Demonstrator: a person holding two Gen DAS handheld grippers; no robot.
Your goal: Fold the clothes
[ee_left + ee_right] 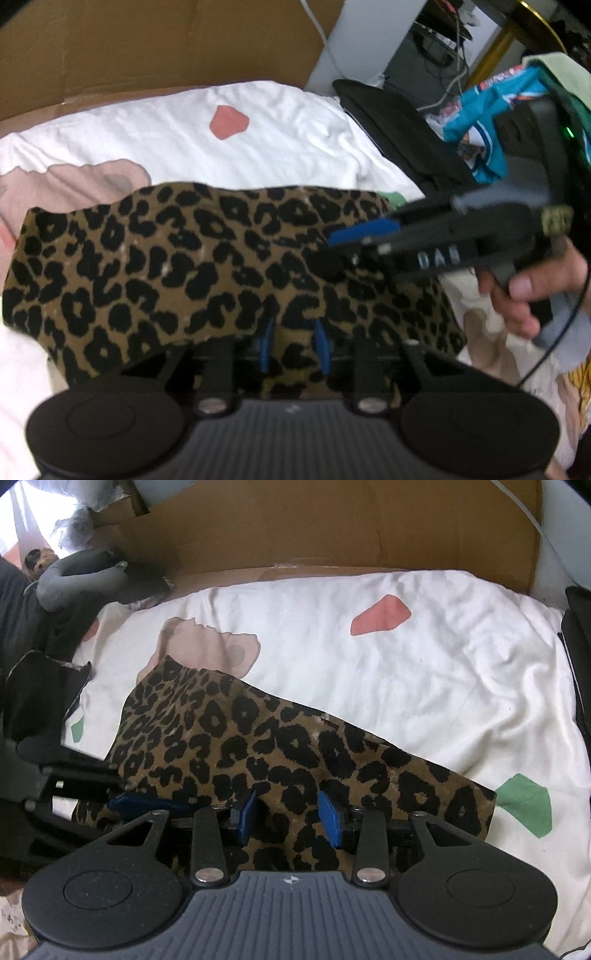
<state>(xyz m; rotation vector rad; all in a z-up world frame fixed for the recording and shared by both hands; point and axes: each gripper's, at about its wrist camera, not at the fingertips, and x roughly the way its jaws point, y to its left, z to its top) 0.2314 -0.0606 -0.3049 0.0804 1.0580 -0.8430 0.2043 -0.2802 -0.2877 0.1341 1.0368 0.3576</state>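
Leopard-print cloth point(280, 753) lies spread across the white bedsheet point(424, 672), the one with the pink, coral and green patches, and both grippers have their noses at its near hem. Which garment it is I cannot tell from the folds.

In the left wrist view the left gripper point(294, 345) has its blue pads point(266, 343) a little apart, with a pucker of the print rising between them at 6 o'clock. Whether they actually pinch it I cannot say, since fabric drapes over the tips.

The right gripper point(291, 819) has its pads standing clearly apart, the print bunched in the gap but not clamped. The same tool reaches in from 3 o'clock in the left view, its blue fingertip point(364, 230) resting over the cloth's right end, with the person's hand point(517, 295) curled round the trigger.

Two tools on one edge makes sense for folding: a hem held at two spots lifts evenly instead of sagging in the middle.

The cloth runs as a long band from 9 to 4 o'clock in the right view (its far edge fairly straight, which may be a fold line or just the garment's side). That fits a piece laid out for folding as well as one already doubled over.

Other clothes, a teal printed one point(487, 122) among them, sit heaped at 2 o'clock, and a cardboard panel point(314, 524) backs the bed at 12 o'clock.
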